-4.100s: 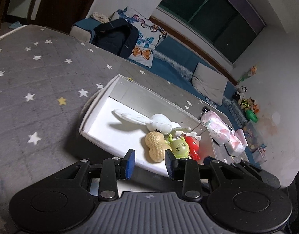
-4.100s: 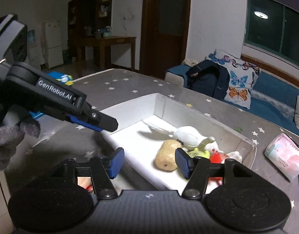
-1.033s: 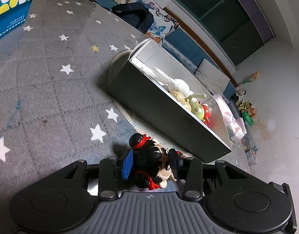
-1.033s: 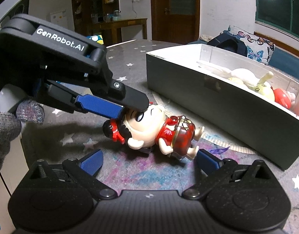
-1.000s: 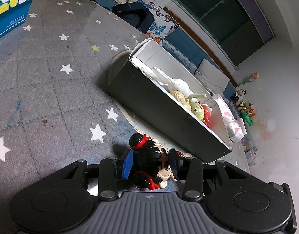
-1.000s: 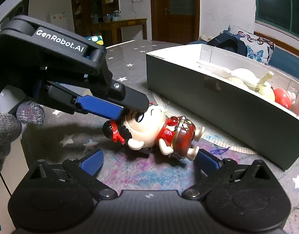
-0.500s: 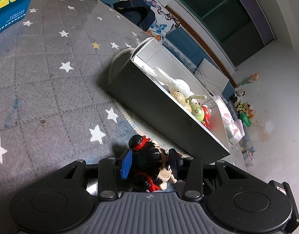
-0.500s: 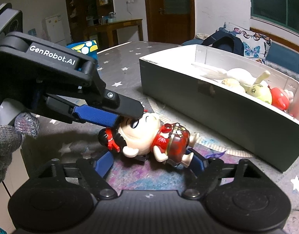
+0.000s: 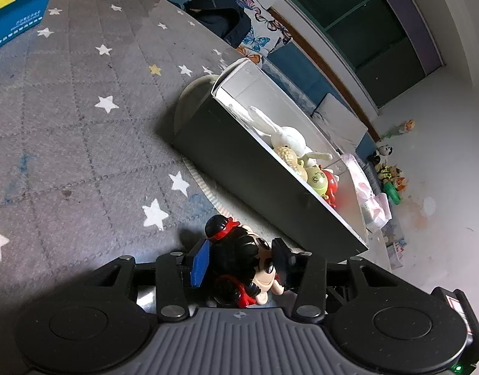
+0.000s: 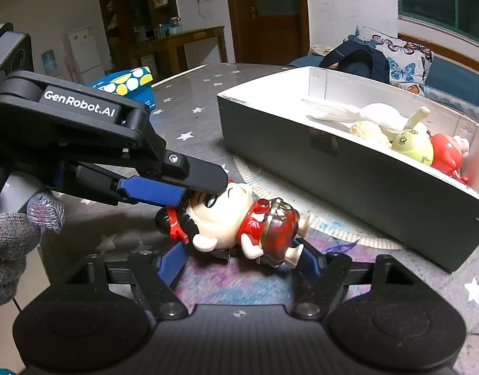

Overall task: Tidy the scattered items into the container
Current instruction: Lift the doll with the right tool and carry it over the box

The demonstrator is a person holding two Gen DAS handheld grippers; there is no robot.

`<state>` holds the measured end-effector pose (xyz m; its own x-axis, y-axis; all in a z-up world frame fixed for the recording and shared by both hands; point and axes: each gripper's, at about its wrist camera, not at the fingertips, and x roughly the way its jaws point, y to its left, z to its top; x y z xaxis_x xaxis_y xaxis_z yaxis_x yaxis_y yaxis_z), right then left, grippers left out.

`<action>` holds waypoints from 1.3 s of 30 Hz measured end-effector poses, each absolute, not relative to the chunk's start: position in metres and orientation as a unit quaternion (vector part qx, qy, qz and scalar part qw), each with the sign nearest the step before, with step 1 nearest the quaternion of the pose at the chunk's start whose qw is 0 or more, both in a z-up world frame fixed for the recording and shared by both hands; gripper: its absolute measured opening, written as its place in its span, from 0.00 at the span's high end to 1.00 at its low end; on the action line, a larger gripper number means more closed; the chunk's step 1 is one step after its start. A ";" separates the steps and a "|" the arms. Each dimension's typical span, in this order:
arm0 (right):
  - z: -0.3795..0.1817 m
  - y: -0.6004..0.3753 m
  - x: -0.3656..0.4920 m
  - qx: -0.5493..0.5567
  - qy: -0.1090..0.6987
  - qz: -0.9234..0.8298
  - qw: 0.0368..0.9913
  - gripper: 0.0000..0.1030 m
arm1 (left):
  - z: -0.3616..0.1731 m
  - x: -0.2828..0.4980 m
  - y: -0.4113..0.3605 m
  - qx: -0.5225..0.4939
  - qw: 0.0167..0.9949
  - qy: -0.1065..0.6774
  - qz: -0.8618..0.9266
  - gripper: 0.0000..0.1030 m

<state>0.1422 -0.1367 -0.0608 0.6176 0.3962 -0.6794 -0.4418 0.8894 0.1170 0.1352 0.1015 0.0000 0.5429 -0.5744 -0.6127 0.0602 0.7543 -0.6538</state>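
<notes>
Glossy plastic doll [image 10: 239,222] flat on quilted cloth [image 9: 67,143], left gripper [image 9: 239,262] jaws clamped on its round head, right gripper [image 10: 242,261] jaws just closing around it

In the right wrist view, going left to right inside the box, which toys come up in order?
White rabbit plush → peanut toy → green round-faced toy → red toy.
</notes>
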 end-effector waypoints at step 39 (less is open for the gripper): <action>-0.007 -0.170 0.299 -0.108 0.360 0.264 0.888 0.29 | 0.038 0.273 0.058 -0.323 0.844 0.393 -0.171 0.56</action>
